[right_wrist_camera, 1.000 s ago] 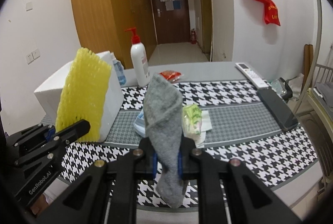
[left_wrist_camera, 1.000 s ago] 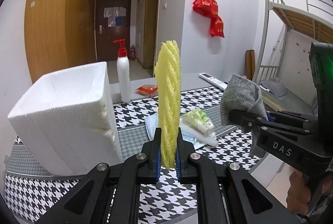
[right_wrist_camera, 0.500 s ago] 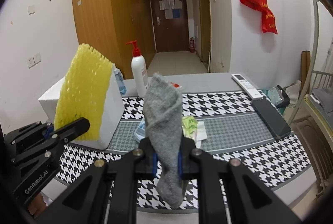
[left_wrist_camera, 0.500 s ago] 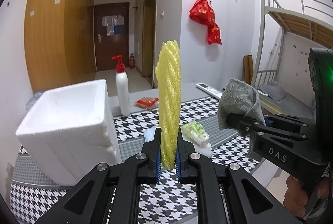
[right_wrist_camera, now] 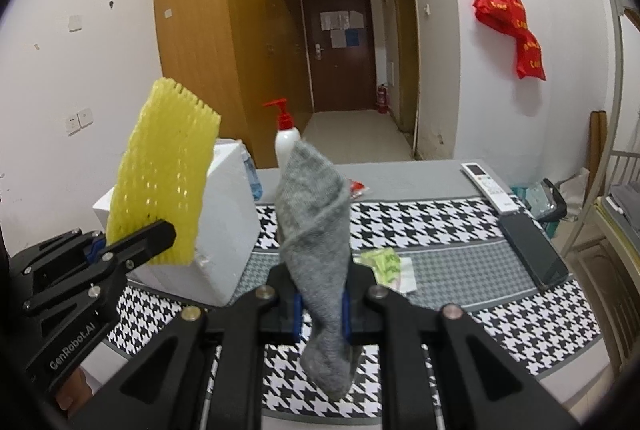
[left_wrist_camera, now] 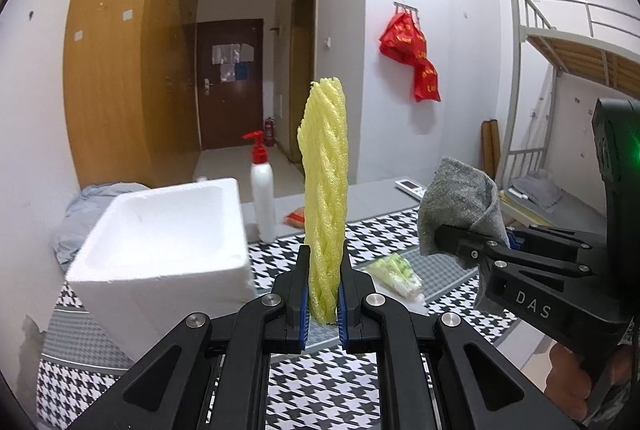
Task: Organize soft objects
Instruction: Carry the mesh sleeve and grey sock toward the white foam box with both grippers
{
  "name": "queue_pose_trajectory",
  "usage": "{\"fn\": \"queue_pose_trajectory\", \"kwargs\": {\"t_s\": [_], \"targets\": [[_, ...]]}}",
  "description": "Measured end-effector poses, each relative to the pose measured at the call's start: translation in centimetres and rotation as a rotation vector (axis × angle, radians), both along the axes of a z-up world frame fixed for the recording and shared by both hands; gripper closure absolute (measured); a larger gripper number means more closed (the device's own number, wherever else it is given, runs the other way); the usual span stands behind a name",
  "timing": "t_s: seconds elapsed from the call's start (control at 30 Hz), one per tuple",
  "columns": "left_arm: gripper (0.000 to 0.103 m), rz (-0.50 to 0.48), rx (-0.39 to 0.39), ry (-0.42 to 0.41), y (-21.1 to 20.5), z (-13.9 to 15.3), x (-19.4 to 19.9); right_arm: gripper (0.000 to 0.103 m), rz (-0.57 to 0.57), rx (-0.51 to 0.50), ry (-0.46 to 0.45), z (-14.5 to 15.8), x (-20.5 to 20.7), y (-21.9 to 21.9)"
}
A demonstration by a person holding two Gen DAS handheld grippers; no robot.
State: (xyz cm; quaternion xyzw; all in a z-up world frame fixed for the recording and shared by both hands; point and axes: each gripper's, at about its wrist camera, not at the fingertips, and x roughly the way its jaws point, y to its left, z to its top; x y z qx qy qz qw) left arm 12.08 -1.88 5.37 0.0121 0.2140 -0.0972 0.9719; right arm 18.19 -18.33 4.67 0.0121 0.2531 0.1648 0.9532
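Observation:
My left gripper (left_wrist_camera: 323,270) is shut on a yellow foam net sleeve (left_wrist_camera: 325,186), held upright above the table; the sleeve also shows in the right wrist view (right_wrist_camera: 164,178). My right gripper (right_wrist_camera: 320,294) is shut on a grey sock (right_wrist_camera: 316,230), which hangs below the jaws; the sock also shows at the right of the left wrist view (left_wrist_camera: 460,206). An open white foam box (left_wrist_camera: 168,238) stands on the table to the left, below both grippers, and is seen in the right wrist view (right_wrist_camera: 228,230) too.
A white pump bottle with a red top (left_wrist_camera: 262,190) stands behind the box. A green and white packet (right_wrist_camera: 384,262) lies mid-table. A red snack packet (left_wrist_camera: 298,218), a remote (right_wrist_camera: 488,186) and a dark phone (right_wrist_camera: 532,250) lie further off. The cloth is houndstooth (right_wrist_camera: 460,310).
Both grippers have risen and drawn back from the table with their loads; the foam box and table now sit lower and farther in both views.

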Motion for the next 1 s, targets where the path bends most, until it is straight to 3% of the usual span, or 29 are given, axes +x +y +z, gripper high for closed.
{"fn": "queue_pose_trajectory", "kwargs": {"t_s": [0.5, 1.0], "targets": [[0.092, 0.109, -0.008, -0.036, 4.5, 1.4, 0.2, 0.085, 0.122, 0.002, -0.036, 1.4, 0.9, 4.8], [0.092, 0.195, -0.027, -0.015, 8.2, 1.1, 0.2, 0.085, 0.239, -0.006, -0.031, 2.2, 2.1, 9.7]]}}
